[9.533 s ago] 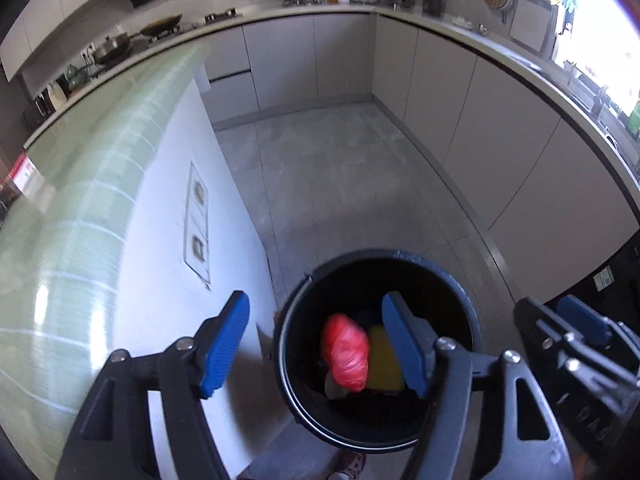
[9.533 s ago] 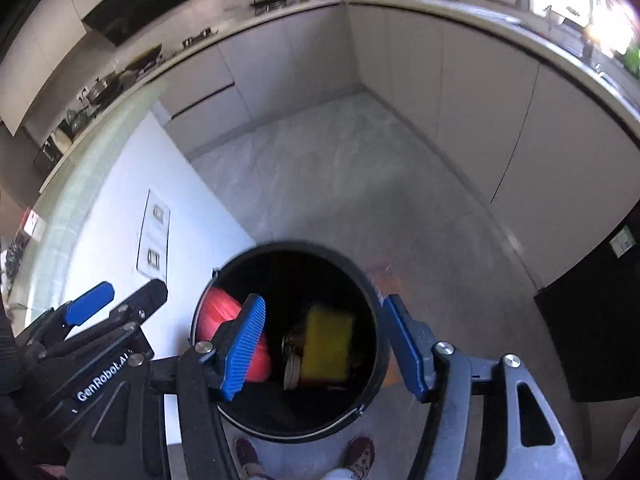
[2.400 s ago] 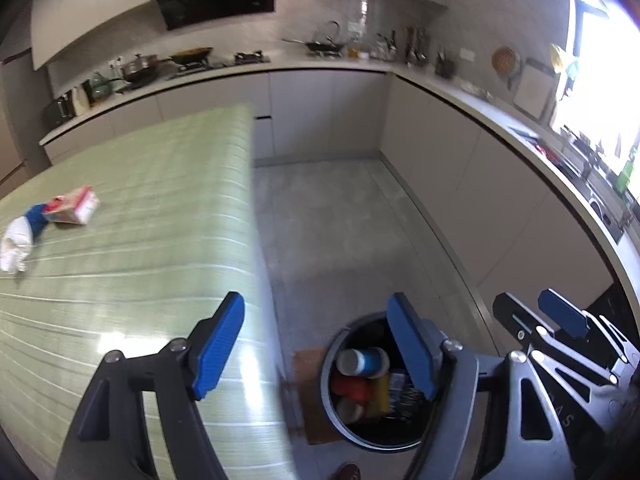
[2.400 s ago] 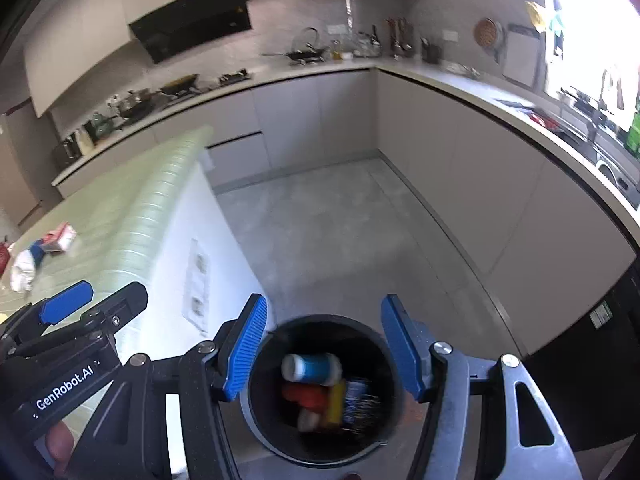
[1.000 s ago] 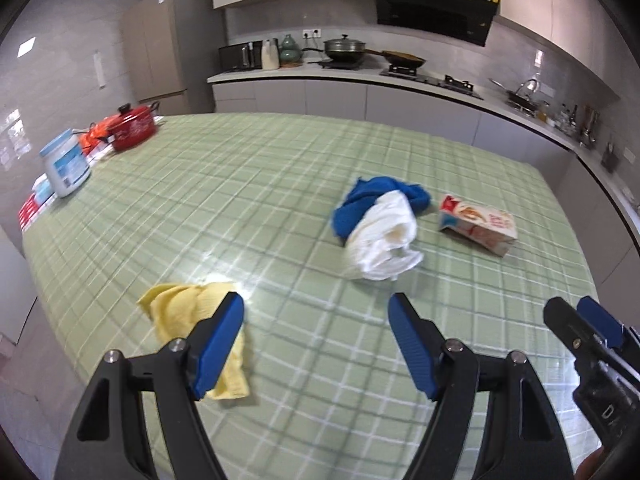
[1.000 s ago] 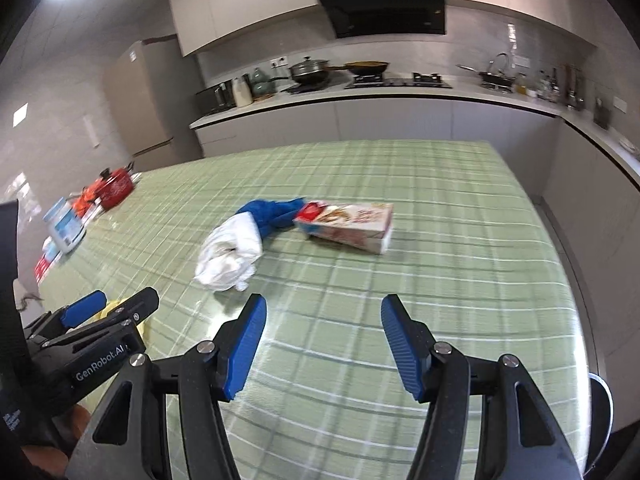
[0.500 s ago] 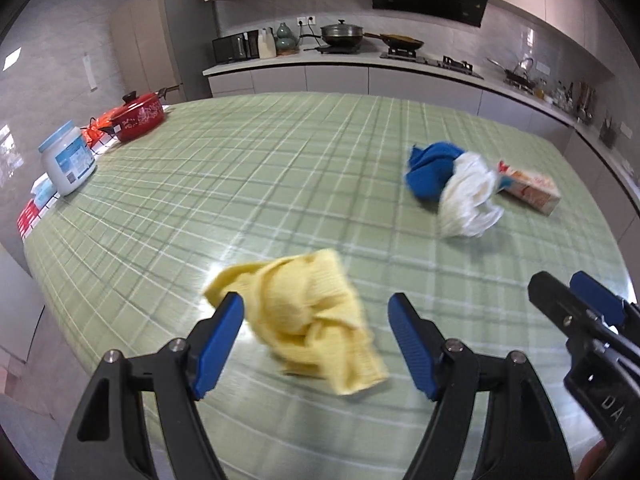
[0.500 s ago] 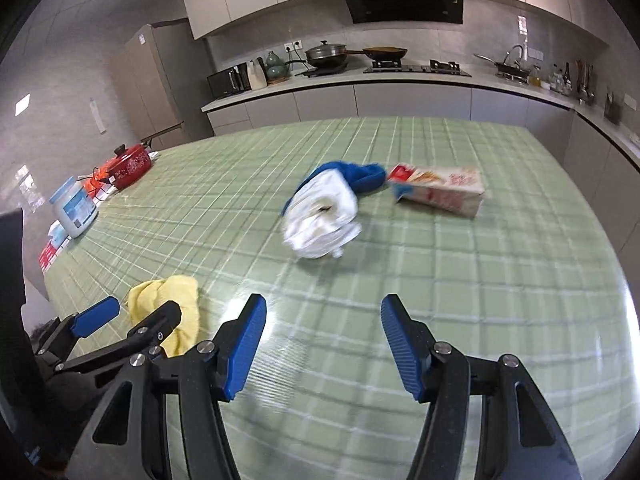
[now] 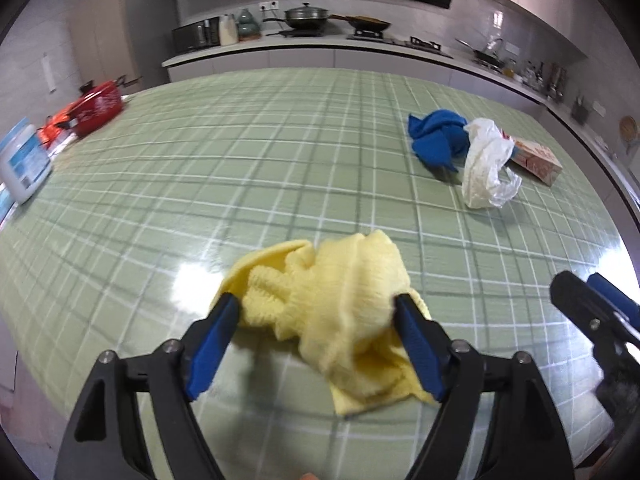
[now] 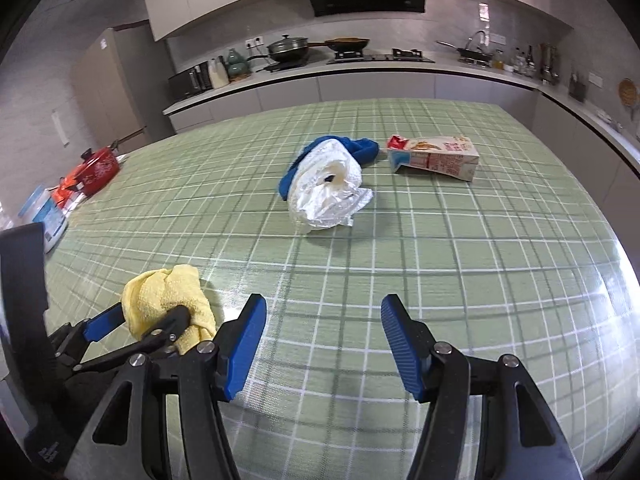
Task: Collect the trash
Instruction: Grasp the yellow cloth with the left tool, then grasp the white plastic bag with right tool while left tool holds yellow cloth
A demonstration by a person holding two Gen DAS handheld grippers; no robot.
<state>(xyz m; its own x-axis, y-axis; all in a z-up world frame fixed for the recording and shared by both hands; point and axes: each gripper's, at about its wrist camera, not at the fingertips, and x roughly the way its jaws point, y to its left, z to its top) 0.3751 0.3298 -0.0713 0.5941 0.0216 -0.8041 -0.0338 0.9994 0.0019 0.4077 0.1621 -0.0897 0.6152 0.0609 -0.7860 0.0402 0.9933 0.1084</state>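
Note:
A crumpled yellow cloth [image 9: 332,288] lies on the green checked table [image 9: 280,152], and my left gripper [image 9: 316,304] straddles it. Its jaws are opening, with the cloth between the blue pads and still resting on the table. The right wrist view shows the same cloth [image 10: 168,292] at lower left. My right gripper [image 10: 322,308] hovers open over bare table with nothing between its fingers. Farther back lie a white plastic bag [image 10: 328,196], a blue cloth [image 10: 366,148] tucked behind it, and a flattened drink carton [image 10: 436,158].
A red pot [image 9: 98,108] and a white jar with a blue label [image 9: 22,160] stand at the table's far left edge. The table's right edge [image 10: 612,240] drops off toward grey cabinets. A counter with pans runs along the back wall.
My left gripper has dropped down and forward over the yellow cloth, which now sits between its pads, and the jaws stand wider. The right gripper has shifted a little; the bag looks farther off.

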